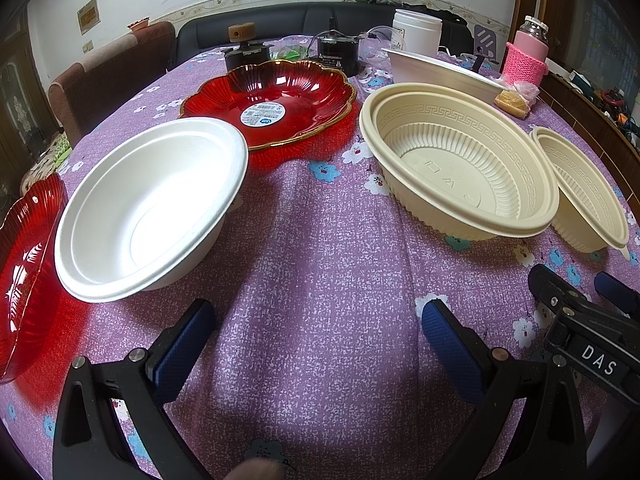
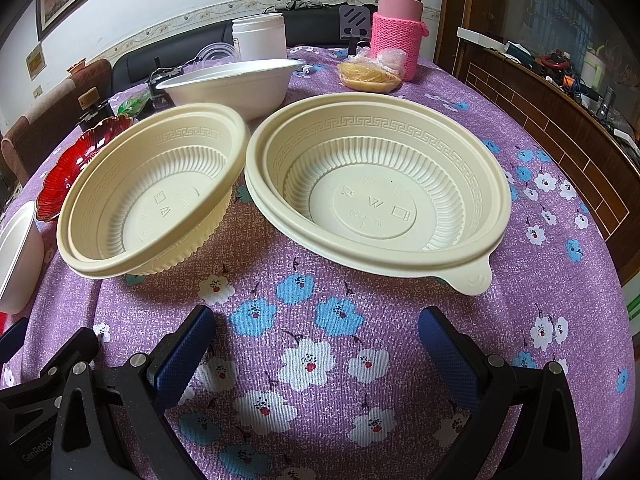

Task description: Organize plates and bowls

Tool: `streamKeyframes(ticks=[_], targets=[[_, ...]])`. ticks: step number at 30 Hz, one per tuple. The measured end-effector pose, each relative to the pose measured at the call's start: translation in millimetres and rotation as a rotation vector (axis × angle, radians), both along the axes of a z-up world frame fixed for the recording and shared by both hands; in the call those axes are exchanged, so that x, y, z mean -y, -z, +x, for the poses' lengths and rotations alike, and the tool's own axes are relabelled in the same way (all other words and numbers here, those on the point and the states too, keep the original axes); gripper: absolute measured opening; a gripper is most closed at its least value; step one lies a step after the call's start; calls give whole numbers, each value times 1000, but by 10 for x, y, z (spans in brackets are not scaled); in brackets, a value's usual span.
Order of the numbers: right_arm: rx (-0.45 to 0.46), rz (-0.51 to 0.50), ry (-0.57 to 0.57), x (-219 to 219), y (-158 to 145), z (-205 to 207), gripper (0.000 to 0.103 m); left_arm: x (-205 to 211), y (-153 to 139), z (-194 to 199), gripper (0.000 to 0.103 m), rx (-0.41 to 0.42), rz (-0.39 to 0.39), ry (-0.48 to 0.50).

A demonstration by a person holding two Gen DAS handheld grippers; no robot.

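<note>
Blue-padded fingers (image 1: 188, 344) of the left gripper (image 1: 320, 348) are standing wide apart over bare purple floral tablecloth (image 1: 320, 240), gripping and touching nothing. Ahead and to their left, a white foam bowl (image 1: 152, 208) is sitting upright; a red fluted plate (image 1: 272, 100) is lying beyond it, and a second red plate (image 1: 24, 280) is showing at the far left edge. Ahead and to the right, a cream ribbed bowl (image 1: 460, 164) is resting beside a matching cream bowl (image 1: 584, 192).

Seen from the right wrist, the right gripper (image 2: 316, 348) is likewise hovering wide open and empty, its pads (image 2: 448, 356) just short of the tabbed cream bowl (image 2: 376, 188), with the other cream bowl (image 2: 152, 196) ahead-left and another white bowl (image 2: 236, 80) behind them.

Like pieces are lying apart and unstacked, so sorting appears barely begun; both grippers seem to be positioned for a first approach to a rim.
</note>
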State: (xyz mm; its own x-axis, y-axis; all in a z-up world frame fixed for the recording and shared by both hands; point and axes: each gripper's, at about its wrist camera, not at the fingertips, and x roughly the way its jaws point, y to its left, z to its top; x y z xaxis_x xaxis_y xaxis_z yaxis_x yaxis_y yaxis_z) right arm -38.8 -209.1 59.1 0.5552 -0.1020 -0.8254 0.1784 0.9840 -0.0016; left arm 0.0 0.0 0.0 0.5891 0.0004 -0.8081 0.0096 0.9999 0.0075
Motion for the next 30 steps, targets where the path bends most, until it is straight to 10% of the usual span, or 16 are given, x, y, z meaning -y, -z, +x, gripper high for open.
streamKeyframes(ticks=[30], targets=[[-41, 15, -3, 2, -25, -18, 102, 44, -9, -231, 103, -19, 9, 44]])
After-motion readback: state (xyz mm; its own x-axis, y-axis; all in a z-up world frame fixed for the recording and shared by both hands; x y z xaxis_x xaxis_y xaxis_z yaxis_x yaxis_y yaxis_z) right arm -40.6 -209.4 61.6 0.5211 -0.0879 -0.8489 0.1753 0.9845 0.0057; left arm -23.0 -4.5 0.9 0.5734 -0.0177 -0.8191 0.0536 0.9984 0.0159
